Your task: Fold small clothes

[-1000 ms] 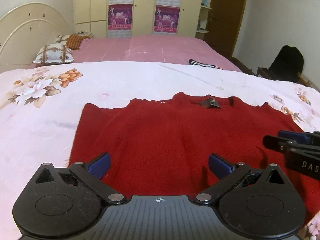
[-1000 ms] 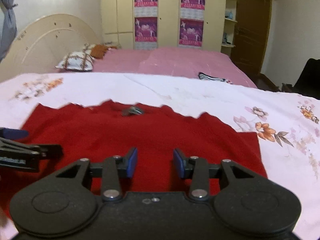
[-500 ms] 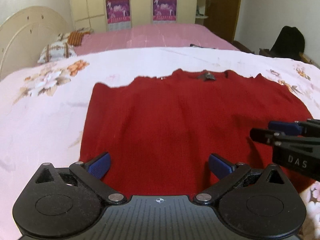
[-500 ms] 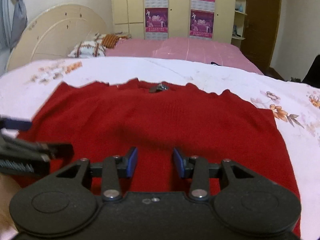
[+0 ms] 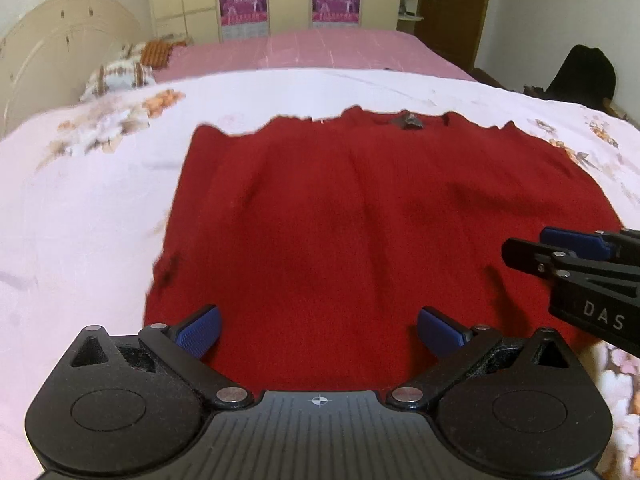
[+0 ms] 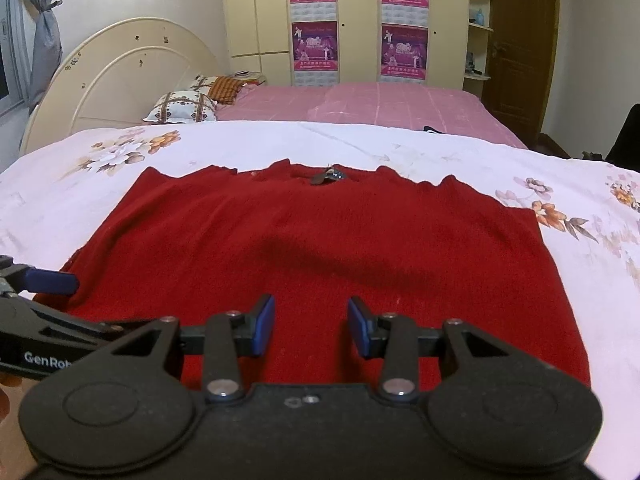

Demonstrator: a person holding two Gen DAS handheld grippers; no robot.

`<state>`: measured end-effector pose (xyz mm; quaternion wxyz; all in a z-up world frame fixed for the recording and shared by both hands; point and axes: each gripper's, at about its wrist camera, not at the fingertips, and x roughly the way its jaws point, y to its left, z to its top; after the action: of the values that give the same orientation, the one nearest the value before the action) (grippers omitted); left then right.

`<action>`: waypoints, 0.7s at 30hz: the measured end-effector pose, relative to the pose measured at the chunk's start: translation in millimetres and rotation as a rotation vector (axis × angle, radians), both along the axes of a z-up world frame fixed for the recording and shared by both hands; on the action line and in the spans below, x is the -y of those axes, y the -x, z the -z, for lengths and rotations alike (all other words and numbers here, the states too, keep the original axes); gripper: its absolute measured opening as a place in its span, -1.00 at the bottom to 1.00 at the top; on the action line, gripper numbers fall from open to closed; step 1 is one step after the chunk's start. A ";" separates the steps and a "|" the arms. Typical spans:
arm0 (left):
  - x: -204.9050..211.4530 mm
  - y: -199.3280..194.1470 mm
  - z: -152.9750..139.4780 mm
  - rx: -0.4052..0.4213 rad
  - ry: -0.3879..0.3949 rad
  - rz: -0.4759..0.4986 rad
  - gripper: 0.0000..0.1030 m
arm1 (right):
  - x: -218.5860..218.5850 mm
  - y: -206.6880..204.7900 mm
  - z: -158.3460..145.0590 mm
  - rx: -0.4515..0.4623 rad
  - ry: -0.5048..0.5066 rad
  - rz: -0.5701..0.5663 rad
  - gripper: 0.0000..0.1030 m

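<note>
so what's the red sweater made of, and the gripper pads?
Red sweater: looks like knitted wool or acrylic; matte, fuzzy surface with faint ribs. Pads: blue, likely rubber or soft plastic; fine grid texture is visible in the left wrist view.

The right tongs [image 5: 524, 254] have the white letters "DAS" on their black side. The left tongs [image 6: 52, 282] show "GenRob", cut off. The wardrobe posters [image 6: 315, 46] are too small to read.

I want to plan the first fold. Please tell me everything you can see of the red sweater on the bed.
The red sweater is a dark red knit that looks soft. It lies spread flat on the pale floral bedcover, neckline at the far side, hem toward the cameras. A dark label shows at the collar. Its far edge is wavy and shallow creases cross the body. No sleeves show. It looks unfolded, and nothing visibly grips it.
</note>
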<state>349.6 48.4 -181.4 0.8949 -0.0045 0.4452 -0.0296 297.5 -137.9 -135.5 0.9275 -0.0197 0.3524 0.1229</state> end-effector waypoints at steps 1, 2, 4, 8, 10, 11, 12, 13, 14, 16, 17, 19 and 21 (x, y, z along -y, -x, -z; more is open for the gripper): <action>-1.8 1.3 0.4 -0.010 0.014 -0.006 1.00 | 0.3 1.2 -0.1 -0.001 -0.003 0.000 -0.24; -3.2 3.0 1.1 -0.015 0.020 -0.011 1.00 | 0.6 2.5 -0.2 -0.001 -0.004 0.000 -0.24; -4.5 6.7 2.2 -0.014 0.022 -0.014 1.00 | -0.4 4.3 -0.3 0.001 -0.005 0.001 -0.24; -4.5 18.6 2.6 0.025 -0.015 -0.028 1.00 | 0.1 7.3 -1.0 0.005 -0.010 0.003 -0.23; -8.0 23.7 5.1 0.011 0.006 -0.033 1.00 | -0.2 8.6 -0.4 0.005 -0.016 -0.001 -0.23; -11.2 25.8 5.6 0.003 0.022 -0.045 1.00 | -0.8 8.9 -0.1 0.005 -0.016 -0.002 -0.23; -15.4 27.5 5.8 -0.006 0.047 -0.066 1.00 | -1.0 9.6 -0.1 0.006 -0.017 -0.003 -0.23; -19.8 29.1 5.8 -0.013 0.079 -0.083 1.00 | -0.9 9.5 -0.2 0.008 -0.018 -0.003 -0.23; -23.8 30.5 6.1 -0.019 0.110 -0.100 1.00 | -0.1 8.8 -0.5 0.008 -0.020 -0.003 -0.23; -31.4 32.7 8.7 -0.048 0.182 -0.134 1.00 | 0.5 8.4 0.6 0.005 -0.022 -0.003 -0.23; -35.5 33.2 11.2 -0.066 0.222 -0.148 1.00 | 0.5 8.5 1.1 0.003 -0.022 -0.003 -0.23; -44.3 38.8 12.4 -0.060 0.279 -0.181 1.00 | 1.6 8.0 1.8 0.001 -0.026 -0.003 -0.23; -49.7 44.4 13.2 -0.056 0.331 -0.204 1.00 | 0.3 7.9 2.5 0.001 -0.028 -0.005 -0.23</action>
<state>305.2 98.1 -194.7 0.8677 -0.1975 0.4561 -0.0113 289.6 -138.2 -138.0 0.9275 -0.0077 0.3504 0.1302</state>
